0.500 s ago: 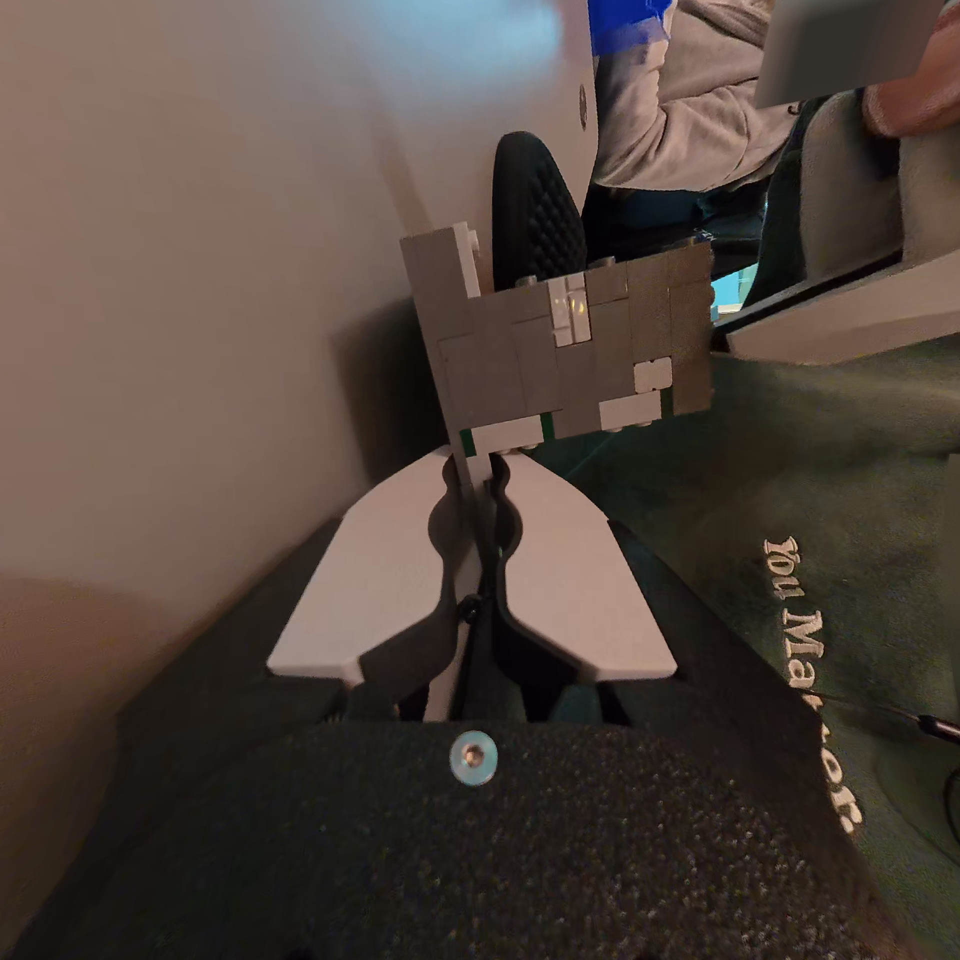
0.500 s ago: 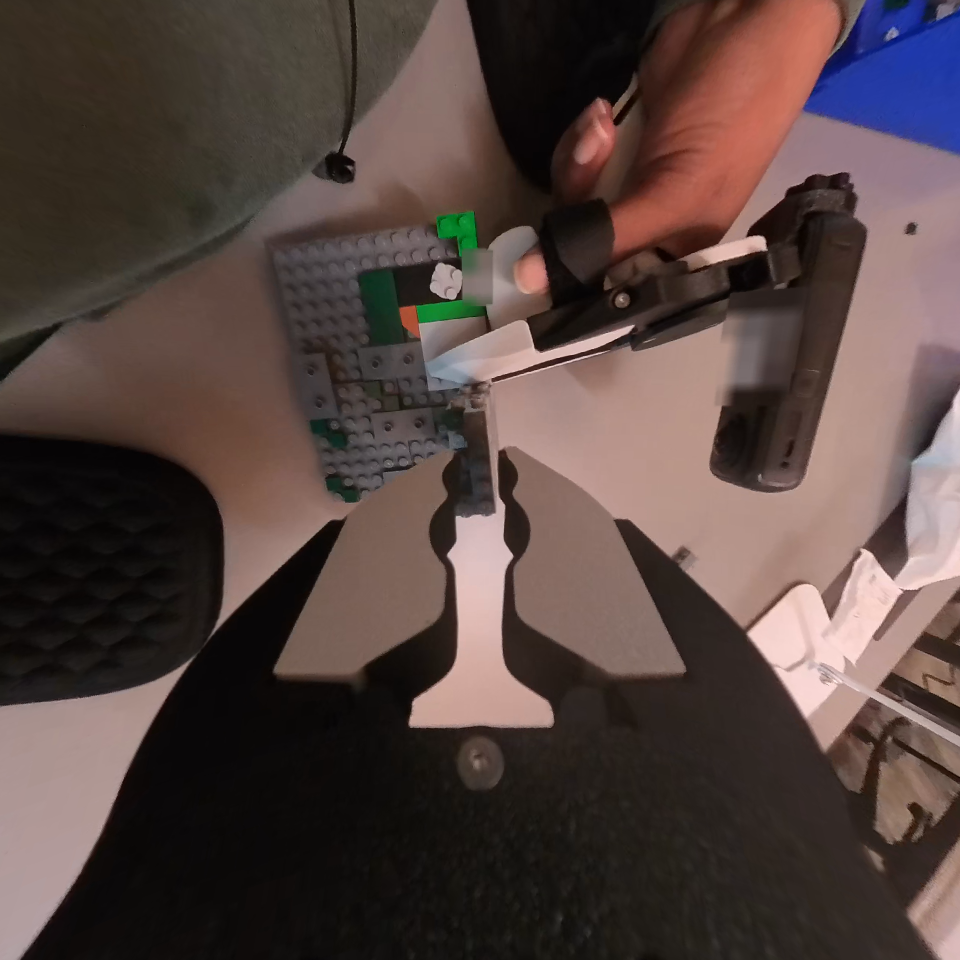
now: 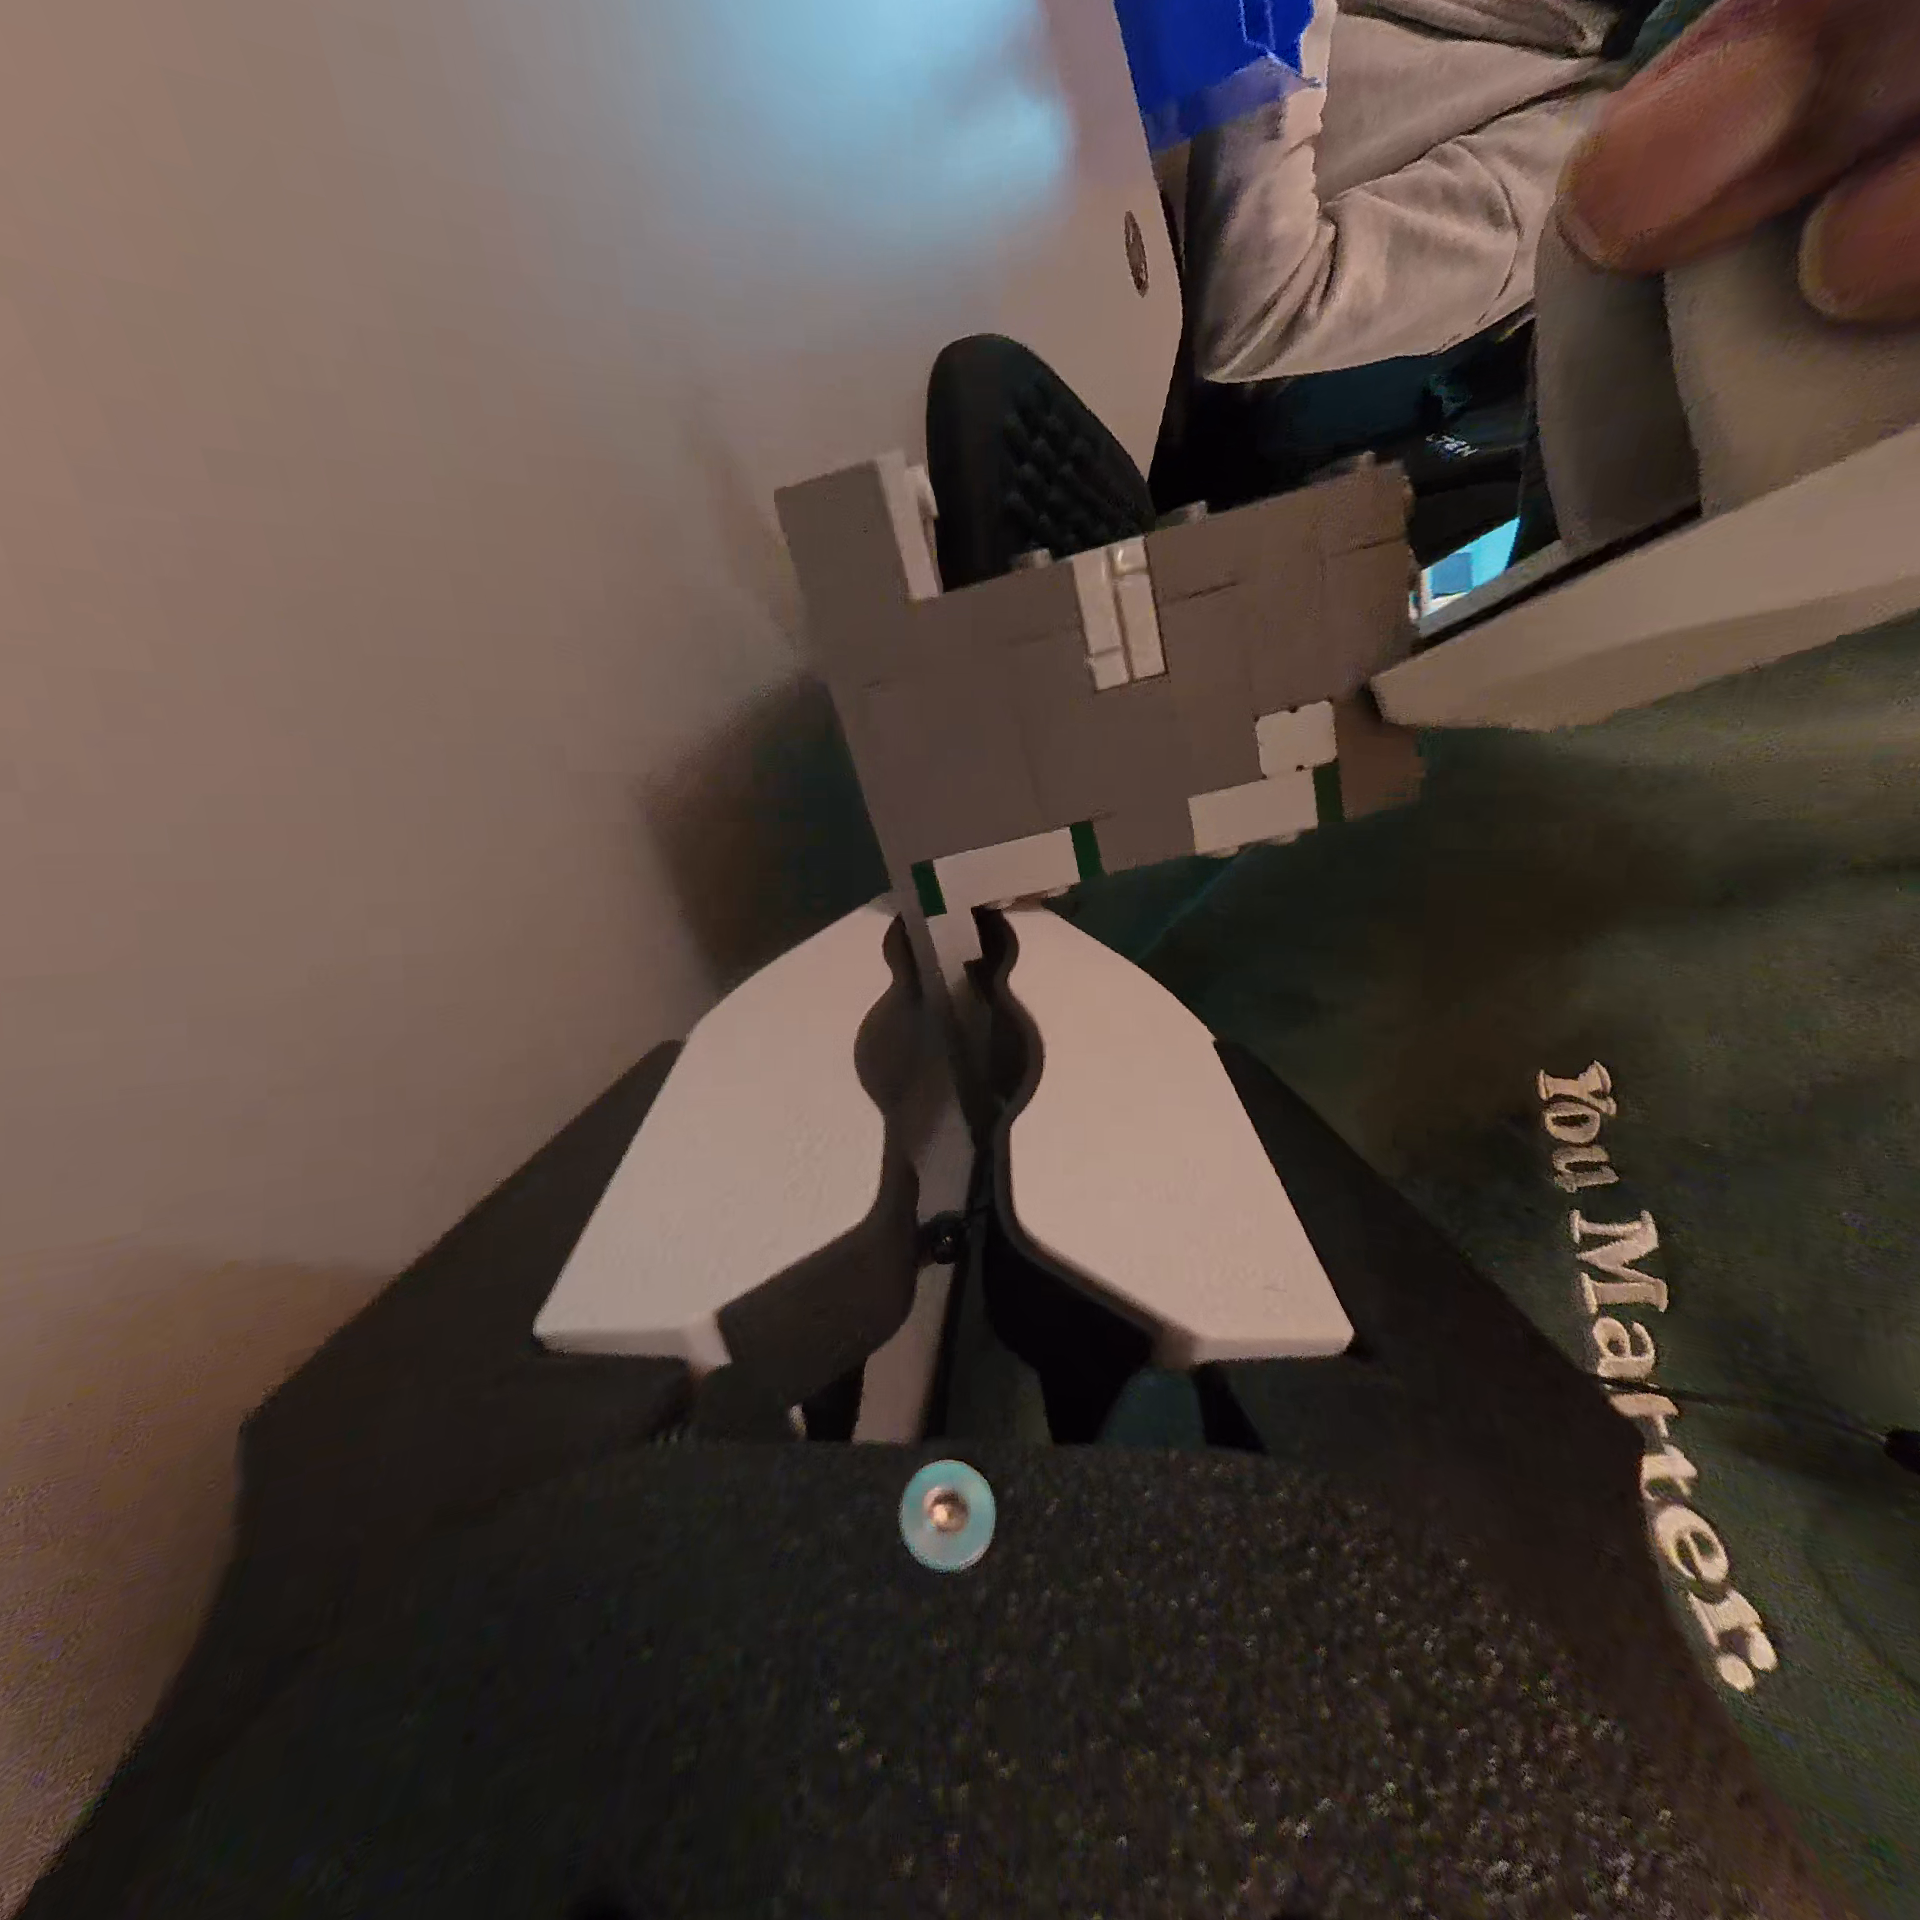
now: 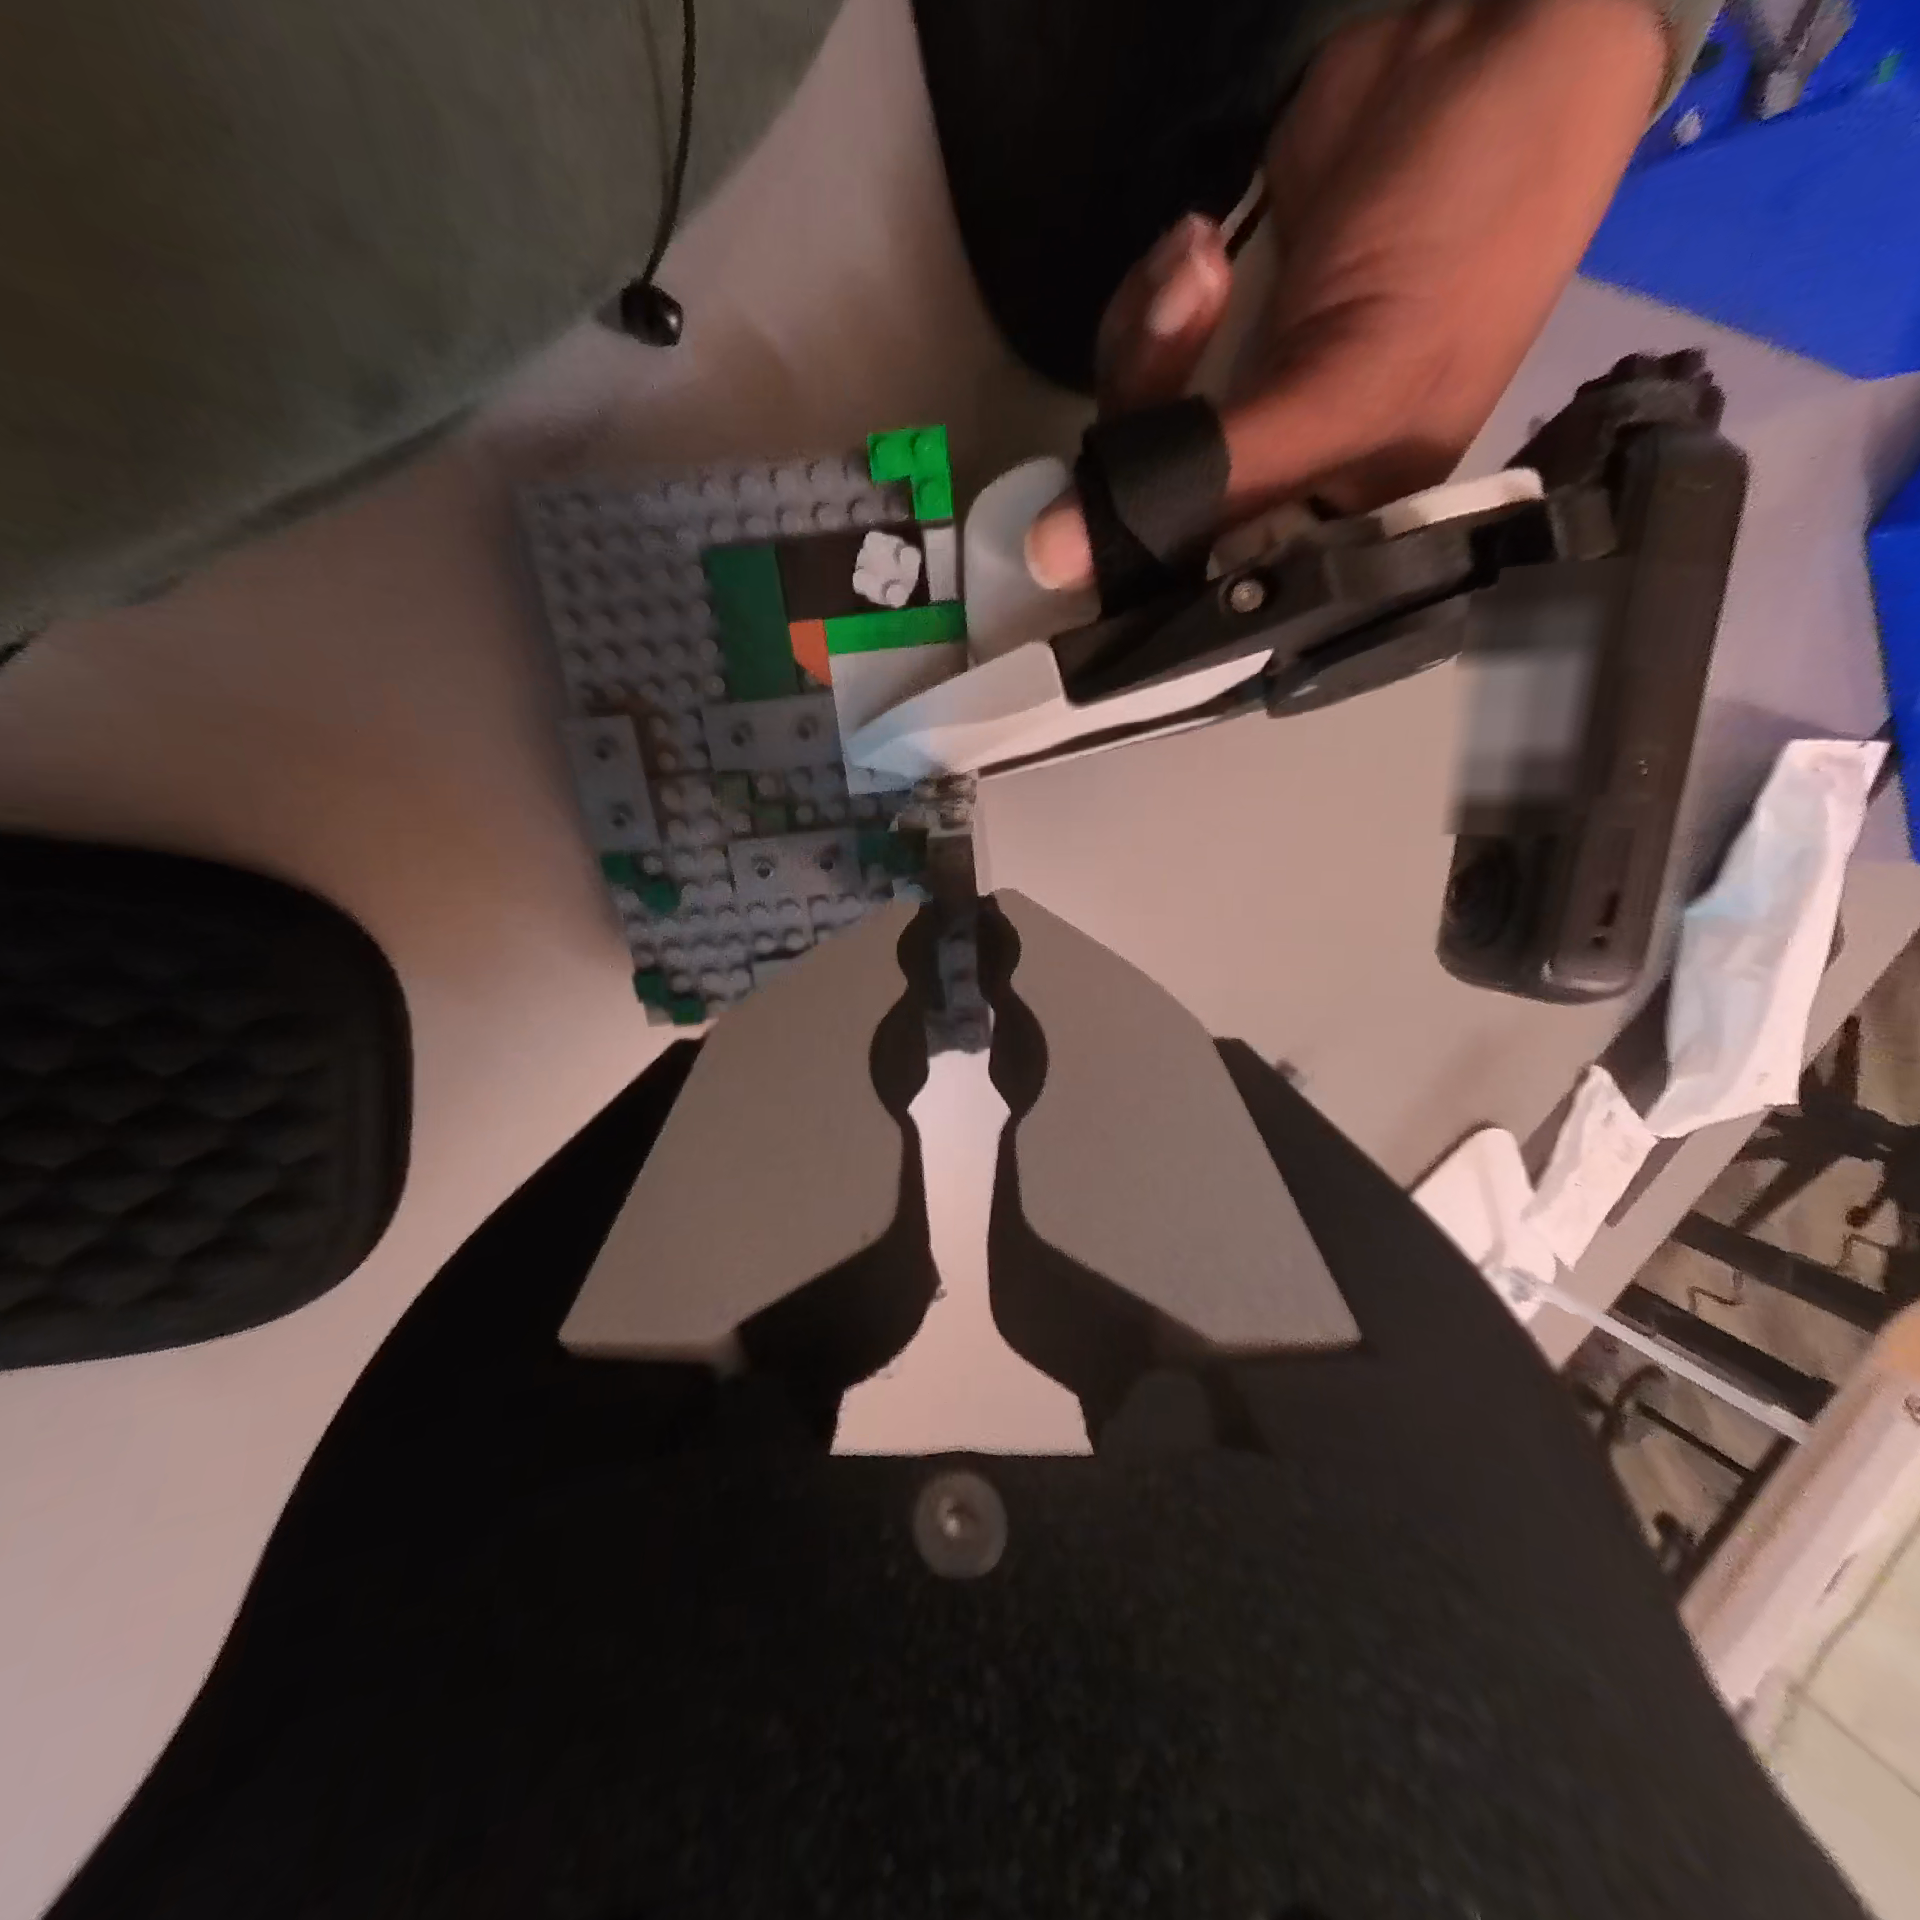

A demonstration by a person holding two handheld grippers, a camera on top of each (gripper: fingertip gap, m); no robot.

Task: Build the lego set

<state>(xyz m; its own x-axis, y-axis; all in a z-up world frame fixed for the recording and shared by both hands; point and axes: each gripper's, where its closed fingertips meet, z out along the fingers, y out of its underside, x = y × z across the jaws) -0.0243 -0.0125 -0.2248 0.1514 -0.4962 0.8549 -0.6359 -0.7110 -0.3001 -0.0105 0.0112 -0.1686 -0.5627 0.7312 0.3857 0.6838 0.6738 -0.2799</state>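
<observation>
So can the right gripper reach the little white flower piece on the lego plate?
Probably not right away. The right gripper is shut on a grey brick, and the left gripper crosses the plate just before the flower piece.

Right tongs (image 4: 951,935) grip a grey brick (image 4: 954,971) at the lego plate (image 4: 665,644) edge, left tongs (image 4: 883,743) clamping opposite.

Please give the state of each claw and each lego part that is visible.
Left claw: shut on the grey lego plate assembly, held off the table.
Right claw: shut on a small dark grey lego piece, at the assembly's edge.
Green corner brick: attached on the assembly.
</observation>
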